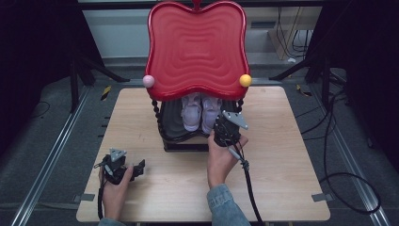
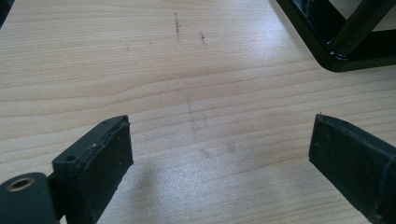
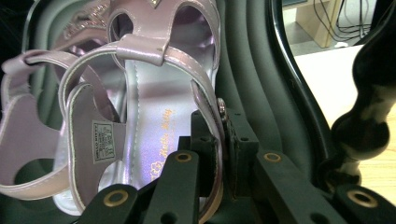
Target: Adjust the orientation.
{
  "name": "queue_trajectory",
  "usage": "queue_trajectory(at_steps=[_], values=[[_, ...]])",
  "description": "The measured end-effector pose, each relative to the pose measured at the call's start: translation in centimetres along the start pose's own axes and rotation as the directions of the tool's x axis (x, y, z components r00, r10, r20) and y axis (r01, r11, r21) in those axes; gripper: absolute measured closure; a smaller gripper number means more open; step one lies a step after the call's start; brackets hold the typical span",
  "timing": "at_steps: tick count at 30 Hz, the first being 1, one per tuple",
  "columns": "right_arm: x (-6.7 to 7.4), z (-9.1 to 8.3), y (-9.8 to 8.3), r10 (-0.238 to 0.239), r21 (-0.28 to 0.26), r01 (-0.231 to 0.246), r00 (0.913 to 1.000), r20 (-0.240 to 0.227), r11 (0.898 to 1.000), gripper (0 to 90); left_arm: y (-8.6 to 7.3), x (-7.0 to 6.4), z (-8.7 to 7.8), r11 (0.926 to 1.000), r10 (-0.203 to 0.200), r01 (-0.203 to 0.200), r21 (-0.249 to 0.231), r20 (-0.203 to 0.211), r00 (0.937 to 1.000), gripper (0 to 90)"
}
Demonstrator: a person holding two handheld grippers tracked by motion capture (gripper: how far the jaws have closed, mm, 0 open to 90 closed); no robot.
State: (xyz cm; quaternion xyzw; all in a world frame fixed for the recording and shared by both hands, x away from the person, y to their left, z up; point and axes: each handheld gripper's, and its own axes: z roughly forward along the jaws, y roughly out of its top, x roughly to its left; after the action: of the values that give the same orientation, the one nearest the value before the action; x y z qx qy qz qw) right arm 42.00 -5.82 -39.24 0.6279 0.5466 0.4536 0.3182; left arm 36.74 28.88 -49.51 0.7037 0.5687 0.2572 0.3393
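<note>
Gripping 1 of 2 sandals [image 3: 140, 140] w/ right tool [image 3: 219, 154]; left tool [image 2: 219, 158] open.

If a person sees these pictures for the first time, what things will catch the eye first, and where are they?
First comes the big red wavy tray, the top tier of a black stand at the table's far edge, with a pink ball and a yellow ball at its front corners. On the dark lower tray sit pale lilac sandals; the right gripper is shut on one sandal's side strap. The left gripper rests open over bare wood.
</note>
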Motion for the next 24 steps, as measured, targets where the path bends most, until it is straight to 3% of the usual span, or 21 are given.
queue_trajectory(at_steps=[24], values=[[0.7,1.4,-0.1,0.021,0.011,-0.021,0.999,0.04,1.0,83.3,0.0,-0.1,-0.1,1.0,-0.006,0.006,-0.004,0.012,0.9999,5.5]])
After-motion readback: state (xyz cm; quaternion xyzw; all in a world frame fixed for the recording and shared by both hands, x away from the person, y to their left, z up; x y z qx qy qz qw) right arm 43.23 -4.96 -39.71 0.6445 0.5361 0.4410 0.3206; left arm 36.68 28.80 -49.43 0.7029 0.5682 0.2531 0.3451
